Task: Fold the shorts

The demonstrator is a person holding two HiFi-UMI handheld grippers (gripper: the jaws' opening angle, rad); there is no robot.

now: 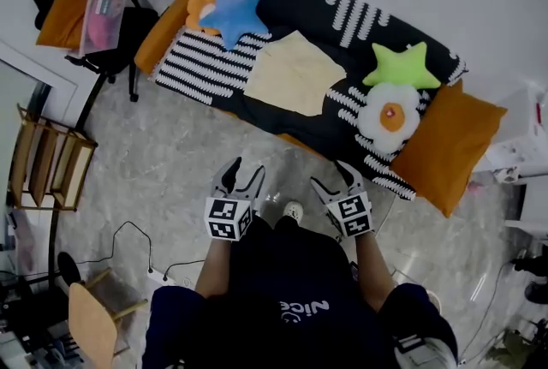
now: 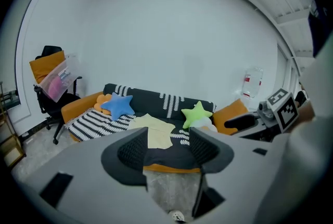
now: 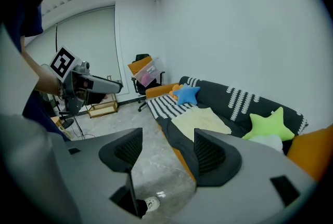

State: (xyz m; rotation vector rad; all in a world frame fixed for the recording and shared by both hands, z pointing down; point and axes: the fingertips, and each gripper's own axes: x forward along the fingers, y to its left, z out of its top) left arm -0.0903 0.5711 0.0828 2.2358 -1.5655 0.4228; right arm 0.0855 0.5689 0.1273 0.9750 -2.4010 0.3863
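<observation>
Pale yellow shorts (image 1: 294, 74) lie flat on a black sofa throw (image 1: 282, 115), between a blue star cushion (image 1: 232, 14) and a green star cushion (image 1: 401, 66). The shorts (image 2: 154, 129) also show in the left gripper view and the shorts (image 3: 202, 120) in the right gripper view, far beyond the jaws. My left gripper (image 1: 241, 178) and right gripper (image 1: 336, 181) hang over the floor in front of the sofa, well short of the shorts. Both are open and nothing lies between the jaws.
An egg-shaped cushion (image 1: 390, 116) and an orange pillow (image 1: 447, 144) lie at the sofa's right end. A striped blanket (image 1: 205, 61) covers the left end. A black office chair (image 1: 108, 26) with an orange cover, a wooden rack (image 1: 51, 163) and a wooden chair (image 1: 94, 318) stand at the left.
</observation>
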